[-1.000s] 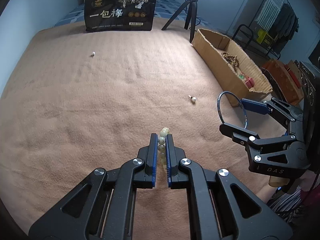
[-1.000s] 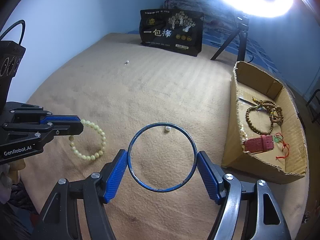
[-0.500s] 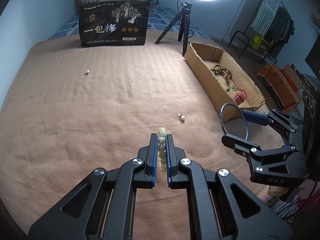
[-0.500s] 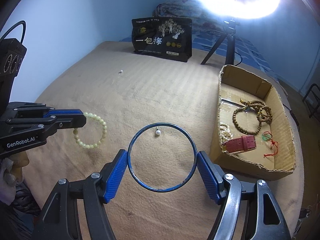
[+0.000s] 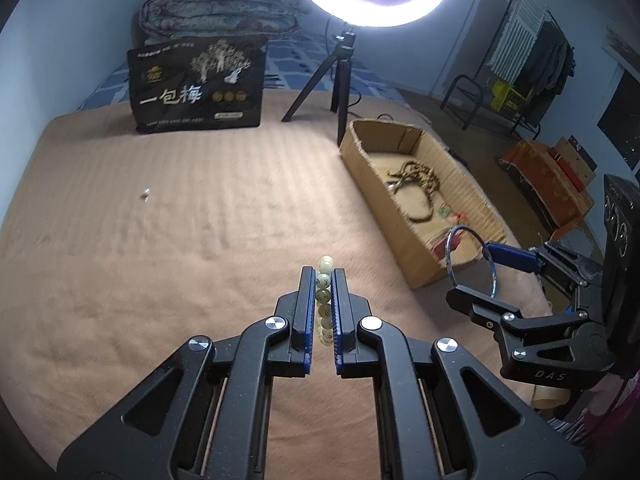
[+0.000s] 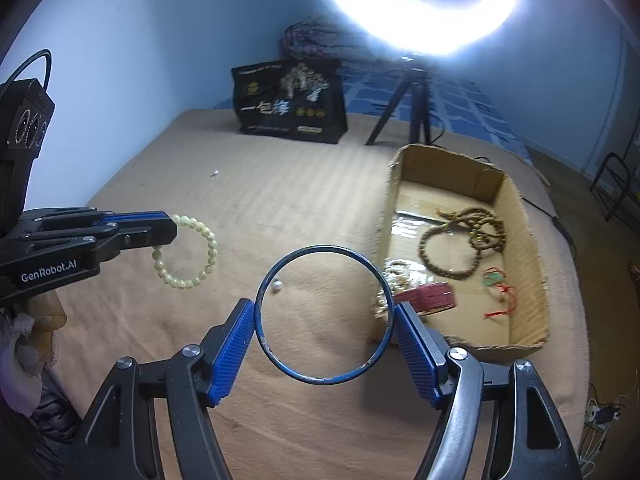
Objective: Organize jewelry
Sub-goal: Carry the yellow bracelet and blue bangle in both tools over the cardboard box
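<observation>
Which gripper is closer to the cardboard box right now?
Right. The right gripper, clamping the blue bangle, sits at the cardboard box's near corner; the left gripper, holding the bead bracelet, is farther off.

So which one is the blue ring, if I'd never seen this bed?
Start at the cardboard box on the tan blanket. Just left of it, the right tongs pinch the blue ring: one plain metal hoop, not beaded like the pale bracelet.

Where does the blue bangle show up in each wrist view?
Left wrist: blue bangle at right, edge-on in the right gripper, before the cardboard box.
Right wrist: blue bangle at centre, between the pads.
Shared landmark: the black bag.
</observation>
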Action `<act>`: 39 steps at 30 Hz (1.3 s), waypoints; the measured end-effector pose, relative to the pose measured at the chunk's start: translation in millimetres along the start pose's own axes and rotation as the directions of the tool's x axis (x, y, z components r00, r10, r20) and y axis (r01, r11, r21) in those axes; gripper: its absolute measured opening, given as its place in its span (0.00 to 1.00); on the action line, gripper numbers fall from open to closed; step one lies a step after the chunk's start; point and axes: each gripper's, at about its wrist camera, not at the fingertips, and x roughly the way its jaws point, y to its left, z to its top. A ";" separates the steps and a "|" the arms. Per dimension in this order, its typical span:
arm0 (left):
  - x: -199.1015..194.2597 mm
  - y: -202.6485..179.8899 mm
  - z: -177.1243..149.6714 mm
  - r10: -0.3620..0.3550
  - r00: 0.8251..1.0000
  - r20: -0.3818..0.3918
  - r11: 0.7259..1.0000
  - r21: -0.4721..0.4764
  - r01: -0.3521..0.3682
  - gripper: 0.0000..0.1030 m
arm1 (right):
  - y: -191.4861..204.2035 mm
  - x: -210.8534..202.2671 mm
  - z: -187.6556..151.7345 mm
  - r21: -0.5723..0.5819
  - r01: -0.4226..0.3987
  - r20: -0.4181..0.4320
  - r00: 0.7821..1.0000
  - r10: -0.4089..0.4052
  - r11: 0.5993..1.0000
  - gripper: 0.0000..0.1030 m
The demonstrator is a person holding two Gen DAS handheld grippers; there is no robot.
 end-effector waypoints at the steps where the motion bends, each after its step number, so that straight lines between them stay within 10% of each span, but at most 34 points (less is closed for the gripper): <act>1: 0.8 -2.4 3.2 -0.005 1.000 0.003 1.000 0.001 0.005 0.05 | -4.1 -1.3 1.1 0.007 0.004 0.001 1.000 -0.004 1.000 0.71; 39: 108.3 -90.8 118.2 -0.072 0.997 0.036 0.992 0.103 0.068 0.05 | -121.6 25.3 28.8 0.134 0.107 -0.064 0.993 -0.099 0.985 0.71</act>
